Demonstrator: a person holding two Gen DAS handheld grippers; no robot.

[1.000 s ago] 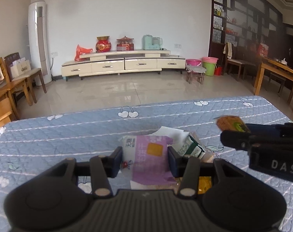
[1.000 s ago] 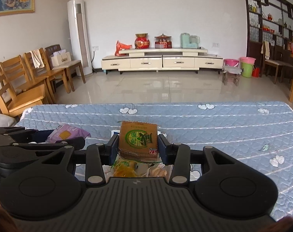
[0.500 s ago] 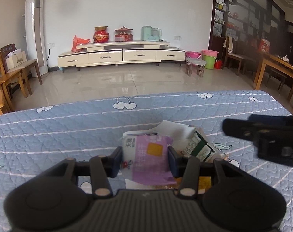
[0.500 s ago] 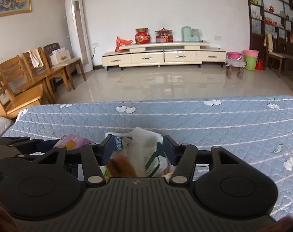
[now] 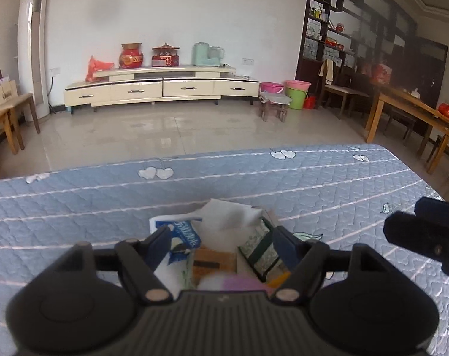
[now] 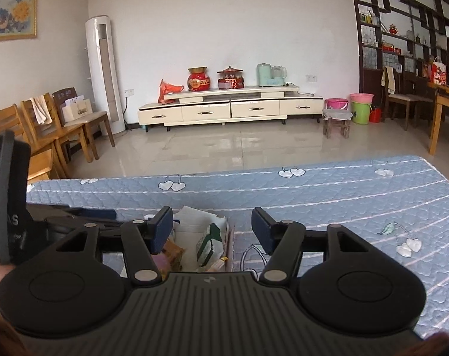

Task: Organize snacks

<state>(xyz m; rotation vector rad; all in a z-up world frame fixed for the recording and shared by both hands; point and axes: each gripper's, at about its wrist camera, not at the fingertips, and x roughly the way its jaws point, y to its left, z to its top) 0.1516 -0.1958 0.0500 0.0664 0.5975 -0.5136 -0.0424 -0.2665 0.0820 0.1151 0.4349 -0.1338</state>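
Several snack packets lie heaped in a small open container [image 5: 230, 219] whose pale paper-like wall stands up at the back; it sits on the blue quilted cover [image 5: 328, 184] near the table's middle. In the heap are a brown packet [image 5: 214, 262], a green-and-white carton [image 5: 261, 250], a blue-and-white pouch [image 5: 184, 234] leaning on the left wall, and a purple packet [image 5: 239, 283], blurred at the near edge just under the left gripper [image 5: 220, 240].

Both tongs are spreading and grip nothing. The left gripper's jaws stand either side of the heap with daylight between pads and packets; the purple packet looks freshly dropped, though blur keeps me from telling whether it has settled. The right gripper [image 6: 212, 225] hangs over the container's right edge, its jaws opening on air, with the carton and a brown packet [image 6: 174, 252] below its left finger.

The likeliest trouble, as I judge it, is the pile itself: it is loose and crowded, so the purple packet could slide off the top and over the low near side. The container looks light, so a finger catching its wall on the way out could drag or tip it. The two grippers are also close together, the right one's finger showing at the edge of the left view, and a careless pull-back could knock one against the other or hook the leaning blue pouch.
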